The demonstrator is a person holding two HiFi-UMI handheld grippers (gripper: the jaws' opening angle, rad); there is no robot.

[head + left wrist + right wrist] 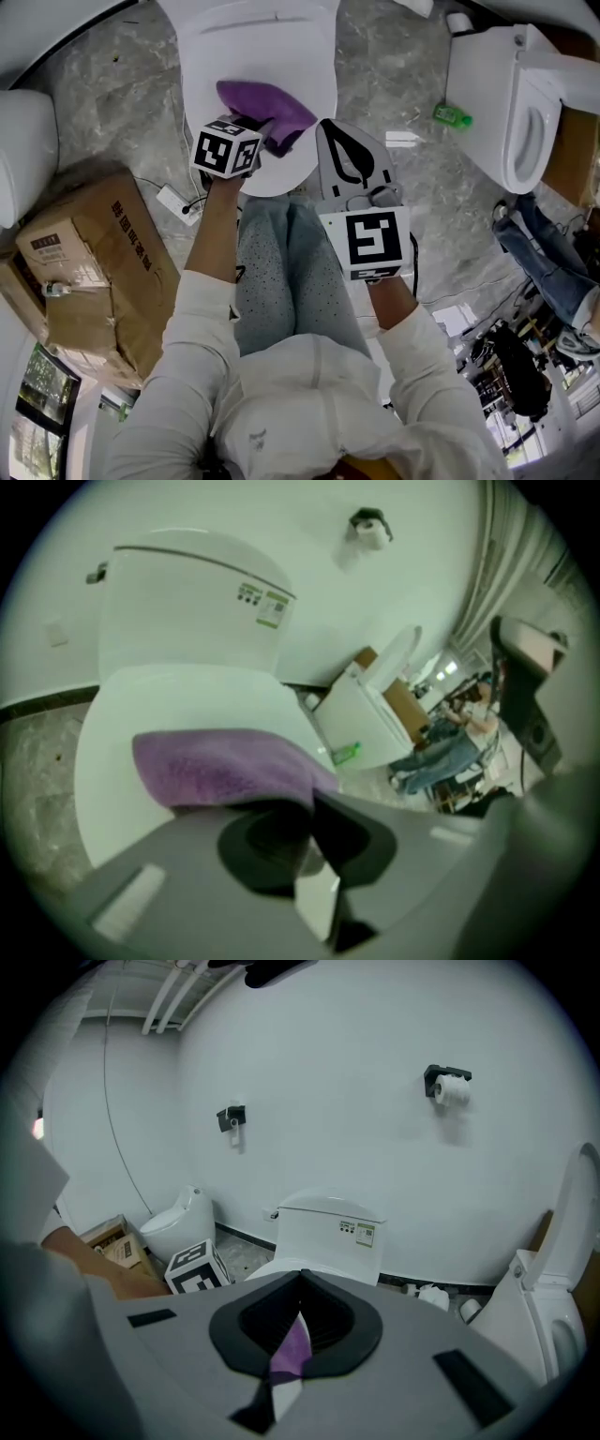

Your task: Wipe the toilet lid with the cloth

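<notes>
Toilet lid (214, 66) partly under cloth (270, 105)

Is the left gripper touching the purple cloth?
Touching: the left gripper view shows the cloth's edge pinched by the left gripper, lying on the toilet lid.

The near edge of the cloth (267, 111) is covered by the left claw (246, 131) in the upper middle of the head view. Its lower edge is lost behind that claw's body in the left gripper view. The toilet lid (202, 89) is cut off by the top edge. The print on the tank label (266, 602) is too small to be read.
</notes>
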